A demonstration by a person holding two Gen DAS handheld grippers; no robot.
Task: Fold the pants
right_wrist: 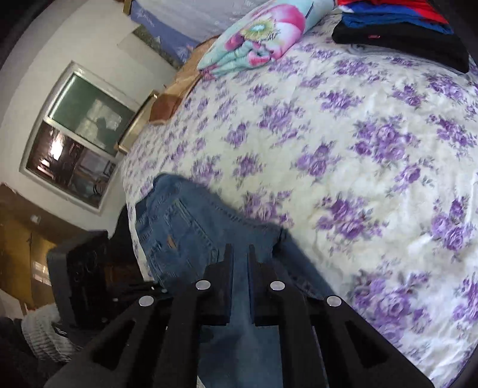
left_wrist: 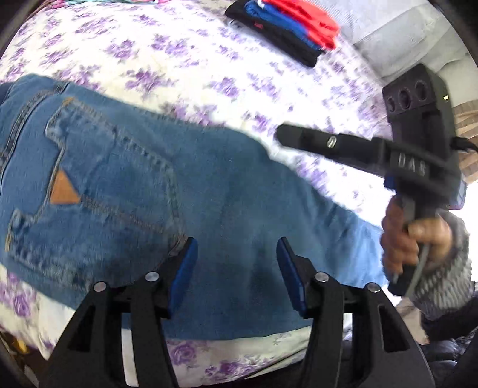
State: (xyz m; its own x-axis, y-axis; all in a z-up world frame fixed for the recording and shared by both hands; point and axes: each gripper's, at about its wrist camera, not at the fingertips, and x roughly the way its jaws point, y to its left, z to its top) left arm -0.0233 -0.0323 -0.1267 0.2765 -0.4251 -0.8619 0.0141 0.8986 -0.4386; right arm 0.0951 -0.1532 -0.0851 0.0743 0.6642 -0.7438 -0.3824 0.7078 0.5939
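Observation:
Blue jeans [left_wrist: 209,194] lie flat on the flowered bedspread [left_wrist: 179,59], back pocket with a brown triangular patch facing up. My left gripper [left_wrist: 236,247] hovers over the seat and thigh area, its blue-padded jaws wide apart with nothing pinched between them. My right gripper [left_wrist: 282,134], held by a hand [left_wrist: 412,238], points left over the bedspread just past the jeans' far edge; its fingers lie together and hold nothing. In the right wrist view the right gripper [right_wrist: 240,250] shows only a narrow slit between its fingers, above the jeans [right_wrist: 185,226].
A stack of folded black, blue and red clothes [left_wrist: 283,32] sits at the bed's far side, also seen as the clothes stack [right_wrist: 403,27]. A folded floral blanket [right_wrist: 257,32] lies near the headboard. A window [right_wrist: 80,134] and dark furniture stand beyond the bed edge.

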